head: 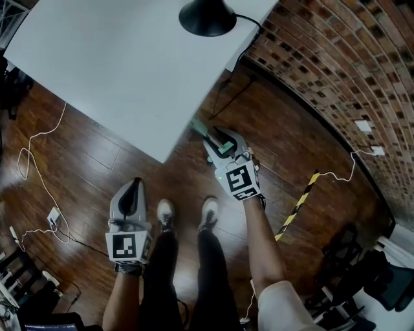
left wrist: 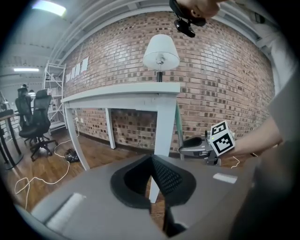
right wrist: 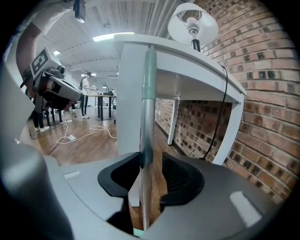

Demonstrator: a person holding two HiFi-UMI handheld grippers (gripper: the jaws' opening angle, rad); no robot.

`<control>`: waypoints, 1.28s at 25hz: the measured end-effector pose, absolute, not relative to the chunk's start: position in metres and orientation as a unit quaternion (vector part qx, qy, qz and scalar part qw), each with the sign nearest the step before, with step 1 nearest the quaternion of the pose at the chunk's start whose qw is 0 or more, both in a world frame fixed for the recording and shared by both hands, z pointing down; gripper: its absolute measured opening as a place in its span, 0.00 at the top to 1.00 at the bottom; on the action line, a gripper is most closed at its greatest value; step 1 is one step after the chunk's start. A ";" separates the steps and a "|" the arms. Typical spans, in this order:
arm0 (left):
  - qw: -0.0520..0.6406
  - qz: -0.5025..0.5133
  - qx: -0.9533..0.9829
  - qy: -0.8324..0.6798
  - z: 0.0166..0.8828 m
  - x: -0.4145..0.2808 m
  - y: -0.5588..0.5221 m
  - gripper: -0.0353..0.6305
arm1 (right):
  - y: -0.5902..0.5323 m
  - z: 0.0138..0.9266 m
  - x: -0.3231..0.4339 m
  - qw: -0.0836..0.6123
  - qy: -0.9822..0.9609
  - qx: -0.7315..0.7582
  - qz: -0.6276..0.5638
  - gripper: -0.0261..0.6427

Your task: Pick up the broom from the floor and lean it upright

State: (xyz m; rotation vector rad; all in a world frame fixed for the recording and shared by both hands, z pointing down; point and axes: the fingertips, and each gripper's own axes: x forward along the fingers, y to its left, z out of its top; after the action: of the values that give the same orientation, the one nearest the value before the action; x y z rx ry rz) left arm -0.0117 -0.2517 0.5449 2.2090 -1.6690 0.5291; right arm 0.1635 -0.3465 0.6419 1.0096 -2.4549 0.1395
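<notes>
The broom's handle (right wrist: 149, 117), green at the top and metal lower down, stands upright against the edge of the white table (head: 116, 58). The handle (head: 206, 131) runs between the jaws of my right gripper (head: 220, 139), which stand open with a gap beside the right pad (right wrist: 180, 180). The broom's head is hidden. In the left gripper view the green handle (left wrist: 178, 126) rises just behind the right gripper (left wrist: 187, 146). My left gripper (head: 134, 187) hangs low to the left of my feet, shut and empty.
A black-based lamp (head: 207, 16) stands on the table's far corner, its cord dropping down the brick wall (head: 349, 58). White cables (head: 39, 168) lie on the wooden floor at left. A yellow-black striped bar (head: 297, 203) lies at right. Office chairs (left wrist: 35, 122) stand beyond.
</notes>
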 end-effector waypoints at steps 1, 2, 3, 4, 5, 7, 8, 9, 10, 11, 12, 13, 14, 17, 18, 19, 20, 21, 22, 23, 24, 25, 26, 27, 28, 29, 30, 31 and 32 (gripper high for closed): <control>0.160 0.187 0.774 -0.584 0.545 -0.013 -0.251 0.94 | -0.347 0.641 0.164 0.238 -0.896 0.370 0.052 0.72; 0.159 0.190 0.773 -0.584 0.547 -0.014 -0.250 0.94 | -0.347 0.640 0.164 0.238 -0.896 0.371 0.051 0.72; 0.161 0.193 0.772 -0.584 0.549 -0.015 -0.248 0.94 | -0.348 0.640 0.164 0.239 -0.896 0.371 0.050 0.71; 0.163 0.197 0.771 -0.584 0.551 -0.017 -0.247 0.94 | -0.348 0.640 0.164 0.239 -0.896 0.370 0.049 0.70; 0.166 0.200 0.770 -0.583 0.552 -0.017 -0.246 0.94 | -0.347 0.640 0.163 0.239 -0.897 0.370 0.049 0.69; 0.169 0.199 0.771 -0.581 0.552 -0.017 -0.246 0.94 | -0.344 0.642 0.162 0.242 -0.897 0.368 0.051 0.69; 0.167 0.192 0.774 -0.579 0.552 -0.016 -0.246 0.94 | -0.341 0.644 0.162 0.245 -0.896 0.366 0.052 0.69; 0.164 0.185 0.778 -0.577 0.551 -0.014 -0.247 0.94 | -0.339 0.646 0.162 0.248 -0.896 0.365 0.053 0.69; 0.162 0.182 0.780 -0.576 0.550 -0.013 -0.247 0.94 | -0.337 0.646 0.163 0.247 -0.896 0.366 0.054 0.69; 0.160 0.184 0.780 -0.576 0.551 -0.012 -0.247 0.94 | -0.335 0.644 0.165 0.244 -0.894 0.371 0.056 0.69; 0.160 0.189 0.779 -0.576 0.552 -0.012 -0.246 0.94 | -0.334 0.642 0.168 0.238 -0.892 0.379 0.059 0.70; 0.156 0.196 0.779 -0.575 0.552 -0.012 -0.246 0.94 | -0.332 0.639 0.172 0.232 -0.889 0.390 0.063 0.71; 0.151 0.200 0.780 -0.574 0.550 -0.010 -0.246 0.94 | -0.330 0.636 0.177 0.226 -0.885 0.401 0.066 0.72; 0.141 0.199 0.785 -0.569 0.541 -0.006 -0.250 0.94 | -0.322 0.620 0.193 0.191 -0.872 0.442 0.087 0.77; 0.139 0.196 0.788 -0.567 0.537 -0.004 -0.252 0.94 | -0.319 0.612 0.199 0.179 -0.867 0.456 0.092 0.82; 0.137 0.193 0.791 -0.564 0.533 -0.002 -0.254 0.94 | -0.315 0.605 0.205 0.170 -0.861 0.469 0.095 0.87; 0.133 0.189 0.795 -0.561 0.529 -0.001 -0.257 0.94 | -0.312 0.597 0.210 0.165 -0.856 0.480 0.096 0.91; 0.129 0.187 0.798 -0.558 0.524 -0.001 -0.259 0.94 | -0.308 0.591 0.214 0.164 -0.852 0.488 0.098 0.94; 0.125 0.184 0.801 -0.556 0.519 -0.001 -0.261 0.94 | -0.303 0.585 0.217 0.164 -0.849 0.493 0.098 0.94; 0.122 0.182 0.803 -0.554 0.513 0.000 -0.263 0.94 | -0.299 0.578 0.219 0.165 -0.846 0.497 0.098 0.94; 0.121 0.179 0.805 -0.552 0.507 0.000 -0.264 0.94 | -0.296 0.570 0.221 0.165 -0.845 0.500 0.096 0.94; 0.120 0.175 0.807 -0.550 0.500 0.001 -0.265 0.94 | -0.293 0.561 0.223 0.162 -0.843 0.505 0.093 0.94; 0.120 0.172 0.810 -0.548 0.493 0.002 -0.266 0.94 | -0.290 0.550 0.226 0.159 -0.841 0.509 0.090 0.94; 0.117 0.171 0.812 -0.546 0.485 0.003 -0.267 0.94 | -0.286 0.538 0.228 0.157 -0.839 0.514 0.087 0.94; 0.112 0.171 0.814 -0.544 0.477 0.004 -0.267 0.94 | -0.282 0.525 0.231 0.156 -0.837 0.518 0.084 0.94; 0.108 0.170 0.816 -0.542 0.466 0.004 -0.268 0.94 | -0.278 0.512 0.233 0.154 -0.834 0.523 0.083 0.94; 0.102 0.167 0.819 -0.540 0.454 0.005 -0.270 0.94 | -0.275 0.498 0.236 0.152 -0.831 0.529 0.083 0.94; 0.096 0.162 0.823 -0.536 0.439 0.007 -0.274 0.94 | -0.273 0.483 0.238 0.149 -0.827 0.535 0.084 0.94; 0.089 0.158 0.827 -0.532 0.425 0.010 -0.277 0.94 | -0.273 0.467 0.240 0.144 -0.825 0.540 0.084 0.94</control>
State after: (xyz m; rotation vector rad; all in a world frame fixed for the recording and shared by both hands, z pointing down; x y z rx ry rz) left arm 0.0096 -0.2767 0.4245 2.4607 -1.5832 0.4688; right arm 0.2397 -0.2727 0.4667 1.5559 -2.3784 0.2409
